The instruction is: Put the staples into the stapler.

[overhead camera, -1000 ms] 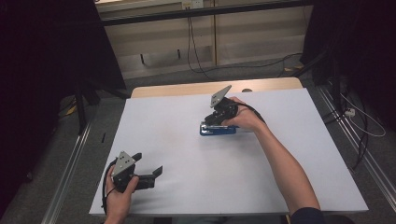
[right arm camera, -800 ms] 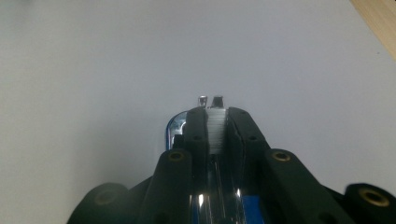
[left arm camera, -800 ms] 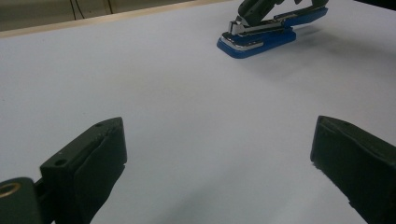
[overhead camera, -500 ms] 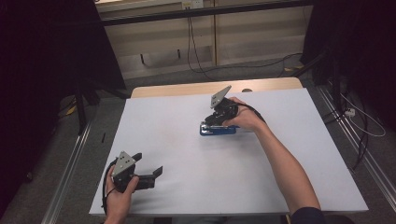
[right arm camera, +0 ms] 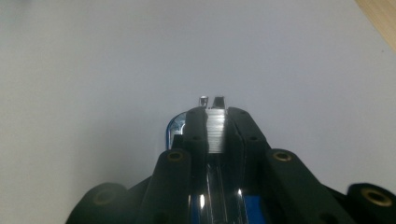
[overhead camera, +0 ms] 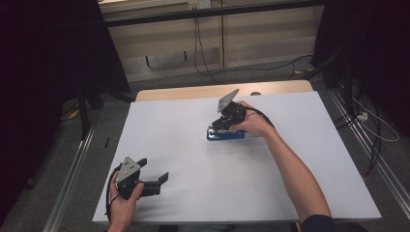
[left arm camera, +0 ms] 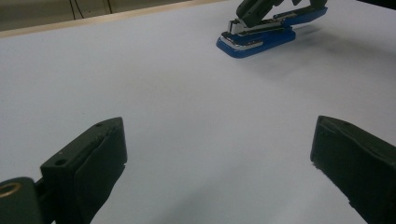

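White paper covers the table point(overhead camera: 193, 159) in front of us, with a strip of bare wood showing along its far edge and a dim floor with cables beyond.

At the near left corner we hold the left gripper point(overhead camera: 155, 180) low over the paper, its jaws pointing toward the middle of the table. In the left gripper view its two black jaws stand wide apart with nothing between them, just bare paper.

Moving toward the middle, we see a blue stapler point(overhead camera: 225, 135) lying flat on the paper, a little past the table's centre and well apart from the left gripper. In the left gripper view the stapler point(left arm camera: 261, 39) shows its blue base and a bright metal strip along the top.

Right on top of it sits the right gripper point(overhead camera: 220, 124), held in our right hand point(overhead camera: 251, 121), with the forearm point(overhead camera: 295, 179) running back to the near right corner. In the right gripper view its jaws are closed in tight on the sides of the stapler's metal upper part point(right arm camera: 215, 130), clamping it, with a bit of blue base visible beside them.
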`<state>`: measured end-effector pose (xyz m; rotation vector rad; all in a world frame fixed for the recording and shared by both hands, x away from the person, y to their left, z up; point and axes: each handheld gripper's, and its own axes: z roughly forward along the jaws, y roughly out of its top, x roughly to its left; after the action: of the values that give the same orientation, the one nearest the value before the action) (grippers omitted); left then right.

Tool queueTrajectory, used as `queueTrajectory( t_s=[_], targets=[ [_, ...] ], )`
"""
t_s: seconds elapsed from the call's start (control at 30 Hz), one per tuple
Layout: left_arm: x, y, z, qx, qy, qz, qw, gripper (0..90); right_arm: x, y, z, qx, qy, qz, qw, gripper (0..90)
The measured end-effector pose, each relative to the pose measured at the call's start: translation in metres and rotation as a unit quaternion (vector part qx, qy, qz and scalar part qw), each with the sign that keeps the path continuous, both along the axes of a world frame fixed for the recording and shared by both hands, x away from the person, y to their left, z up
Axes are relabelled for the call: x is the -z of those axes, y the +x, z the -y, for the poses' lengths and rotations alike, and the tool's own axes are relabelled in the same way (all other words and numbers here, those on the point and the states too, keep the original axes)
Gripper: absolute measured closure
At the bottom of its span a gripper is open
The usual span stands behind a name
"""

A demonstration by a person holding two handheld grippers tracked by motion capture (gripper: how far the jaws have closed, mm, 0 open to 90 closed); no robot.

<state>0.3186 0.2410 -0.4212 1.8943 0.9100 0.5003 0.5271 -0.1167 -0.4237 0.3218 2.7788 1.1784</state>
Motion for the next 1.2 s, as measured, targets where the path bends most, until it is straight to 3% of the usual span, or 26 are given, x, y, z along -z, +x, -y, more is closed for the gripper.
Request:
queueTrajectory(
  t_s=[0.83,0.93,1.2],
  targets=[
    [0.0000,-0.0002,-0.0005,-0.002,-0.003,0.001,1.0000,3.8,0.0002,0.0000,0.0004,0.015,0.001,-0.002,0.9999,72.9],
    [0.0001,-0.0002,-0.0004,-0.001,-0.004,0.001,1.0000,3.8,-0.0006,0.0008,0.0025,0.028,0.009,-0.001,0.9996,69.3],
    [0.0002,-0.0002,-0.0001,-0.002,-0.005,0.000,1.0000,3.8,0.0002,0.0005,0.0079,0.082,0.028,-0.009,0.9962,47.8]
  ],
)
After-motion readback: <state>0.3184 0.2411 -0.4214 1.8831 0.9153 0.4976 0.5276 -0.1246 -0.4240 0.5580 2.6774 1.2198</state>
